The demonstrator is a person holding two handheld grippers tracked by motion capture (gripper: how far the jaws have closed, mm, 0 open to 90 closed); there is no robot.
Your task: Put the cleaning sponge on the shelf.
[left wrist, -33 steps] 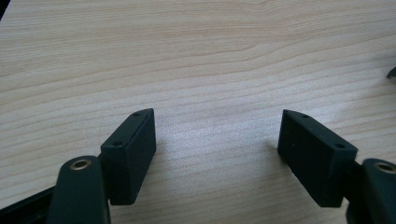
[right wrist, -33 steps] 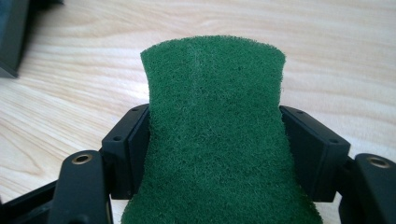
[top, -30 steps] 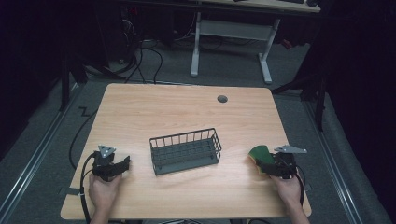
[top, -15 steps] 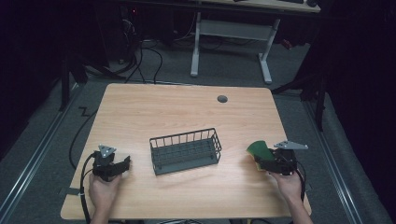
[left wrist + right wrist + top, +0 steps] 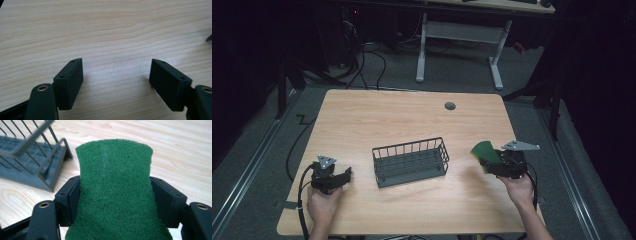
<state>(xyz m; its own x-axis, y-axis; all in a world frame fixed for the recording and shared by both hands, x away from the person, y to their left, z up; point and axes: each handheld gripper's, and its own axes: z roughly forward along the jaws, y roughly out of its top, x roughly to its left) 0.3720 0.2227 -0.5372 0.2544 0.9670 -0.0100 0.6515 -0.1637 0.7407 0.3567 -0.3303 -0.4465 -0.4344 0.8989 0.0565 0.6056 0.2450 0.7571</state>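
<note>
One wooden table (image 5: 412, 120) carries one dark wire basket (image 5: 410, 161), one green scouring pad (image 5: 485, 151) and two hand-held grippers, each with a person's hand behind it.

The basket stands near the middle of the table, somewhat toward the near edge, and looks empty in the high view. One round cable hole (image 5: 450, 106) sits near the far edge, right of centre.

The left gripper (image 5: 343, 176) rests low near the near-left corner of the table, its jaws spread wide apart with bare wood between them; its own view shows the same gap, nothing in it. The left hand (image 5: 323, 202) reaches in over the near edge.

The right gripper (image 5: 488, 164) is near the table's right edge, level with the basket, with its jaws closed on the scouring pad. In the right gripper view the pad (image 5: 115, 190) is pinched at both sides, bows slightly between the jaws and sticks out past their tips toward the basket (image 5: 30, 157). The right hand (image 5: 518, 189) holds it from behind.

Open wood lies between each gripper and the basket, and the whole far half of the table is bare.

In the right gripper view the basket is cut off at the left and top edges, and the pad's lower part runs out of frame. Whether the pad touches the table cannot be told. The room beyond the table is dark; a white desk frame (image 5: 462, 35) and floor cables (image 5: 372, 55) are faintly visible.
</note>
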